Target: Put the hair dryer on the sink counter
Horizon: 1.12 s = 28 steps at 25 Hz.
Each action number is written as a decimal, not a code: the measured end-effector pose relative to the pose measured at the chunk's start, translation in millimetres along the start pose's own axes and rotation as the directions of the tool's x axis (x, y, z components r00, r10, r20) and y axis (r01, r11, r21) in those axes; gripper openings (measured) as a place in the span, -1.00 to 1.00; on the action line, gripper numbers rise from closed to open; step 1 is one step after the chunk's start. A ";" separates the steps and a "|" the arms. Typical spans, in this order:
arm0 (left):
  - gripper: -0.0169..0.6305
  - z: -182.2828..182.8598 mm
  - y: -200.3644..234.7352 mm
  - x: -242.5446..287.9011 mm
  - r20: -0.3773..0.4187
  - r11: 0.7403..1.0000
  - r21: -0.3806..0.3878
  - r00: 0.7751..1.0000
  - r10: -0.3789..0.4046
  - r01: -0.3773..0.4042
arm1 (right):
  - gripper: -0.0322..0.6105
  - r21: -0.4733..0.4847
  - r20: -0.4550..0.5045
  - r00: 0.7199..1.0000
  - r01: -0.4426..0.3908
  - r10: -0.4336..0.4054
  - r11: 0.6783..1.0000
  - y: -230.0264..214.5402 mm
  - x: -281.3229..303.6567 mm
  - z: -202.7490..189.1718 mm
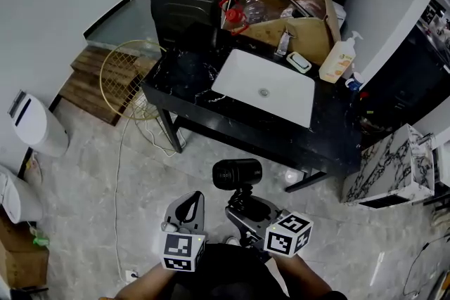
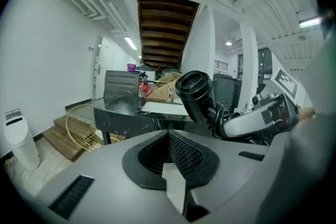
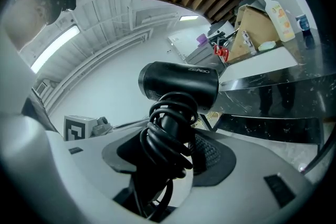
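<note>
Hair dryer (image 1: 237, 174): off the ground, not yet on the sink counter (image 1: 184, 72). Sits clamped in the right gripper (image 1: 244, 213), jaws closed on the handle, which has the black cord wound round it. Stands upright above those jaws, barrel lying crosswise at the top, as seen in the right gripper view (image 3: 178, 86). Hangs in the air over the tiled floor, well short of the counter's near edge.

Judging by that: pick-up done, carry under way, set-down and release left to do. Needs bringing forward and lowering onto bare black stone. Seems to offer most room to the left of the white basin (image 1: 266, 88); looks crowded at the back right with a cardboard box (image 1: 299, 28) and a soap bottle (image 1: 339, 58).

Left gripper (image 1: 187, 213): just beside the right one, on its left, near the dryer but apart from it. Shows its jaws brought together with nothing between them (image 2: 169, 136). Takes no part in the hold.
</note>
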<state>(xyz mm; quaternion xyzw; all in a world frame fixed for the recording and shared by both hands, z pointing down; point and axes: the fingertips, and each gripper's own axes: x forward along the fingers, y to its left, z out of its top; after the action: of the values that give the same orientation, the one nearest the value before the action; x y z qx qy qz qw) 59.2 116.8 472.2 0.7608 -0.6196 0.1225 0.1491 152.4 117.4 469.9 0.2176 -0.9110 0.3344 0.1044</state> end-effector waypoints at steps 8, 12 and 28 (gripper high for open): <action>-0.92 19.7 56.3 1.6 0.024 1.000 0.009 0.999 -0.023 0.022 | -0.08 0.018 0.028 0.999 0.039 -0.039 0.999 13.7 48.1 24.0; -0.92 27.4 91.7 -3.8 0.054 1.000 0.011 0.998 -0.024 0.024 | -0.08 0.017 0.042 0.997 0.060 -0.061 0.998 25.0 75.3 30.7; -0.92 35.2 179.5 -17.9 0.105 1.000 0.000 0.994 0.003 -0.003 | -0.08 -0.013 0.050 0.990 0.132 -0.131 0.991 42.8 139.9 49.1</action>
<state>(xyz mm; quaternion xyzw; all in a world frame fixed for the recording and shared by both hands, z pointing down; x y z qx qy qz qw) -120.2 86.0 446.5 0.7654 -0.6276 0.0824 0.1162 6.7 68.7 455.7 0.2846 -0.8997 0.3137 0.1058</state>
